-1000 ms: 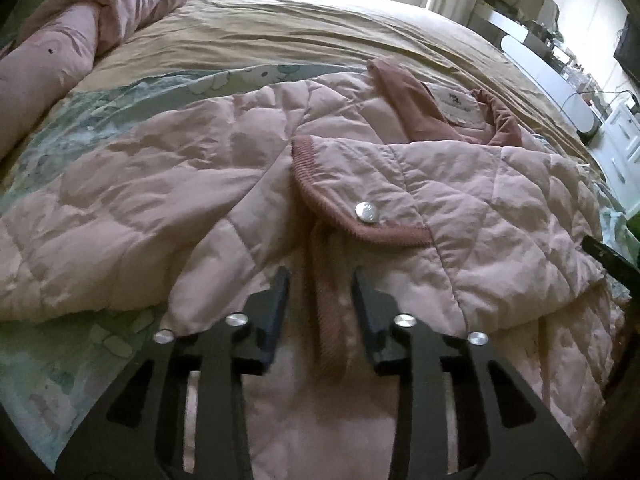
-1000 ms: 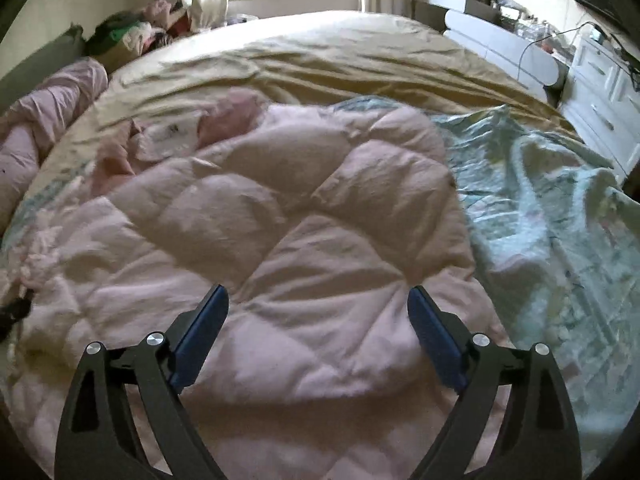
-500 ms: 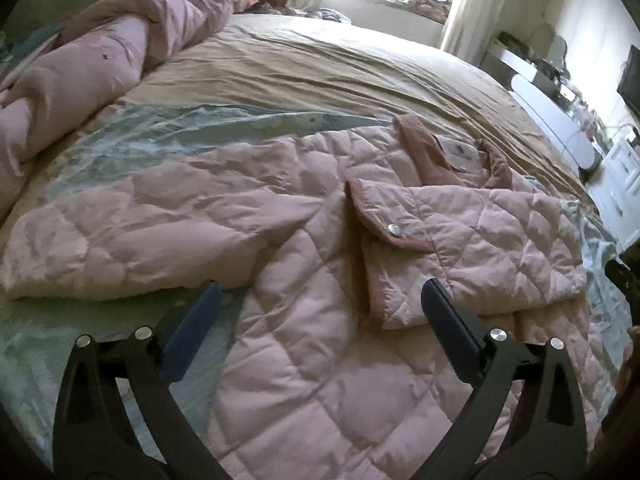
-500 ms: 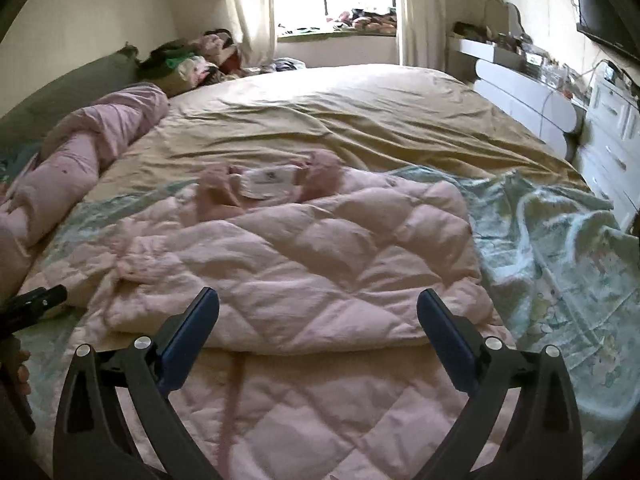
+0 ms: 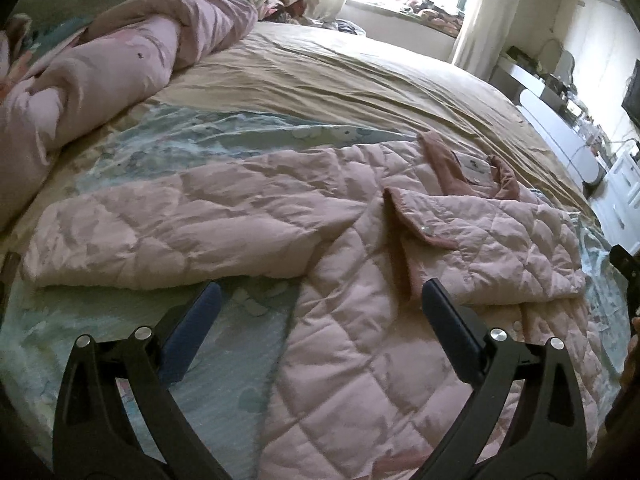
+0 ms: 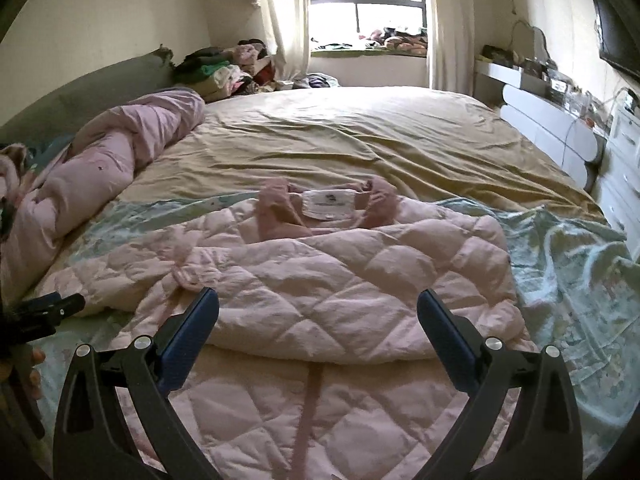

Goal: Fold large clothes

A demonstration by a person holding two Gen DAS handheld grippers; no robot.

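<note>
Both tools gape wide with nothing held: left gripper (image 5: 318,306) and right gripper (image 6: 318,312) hover above the quilted pink jacket (image 5: 360,248), centre frame on the bed (image 6: 360,132); bare tan sheet stretches beyond its collar (image 6: 326,204).

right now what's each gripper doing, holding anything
left gripper: open, holding nothing, above the pink jacket
right gripper: open, holding nothing
</note>
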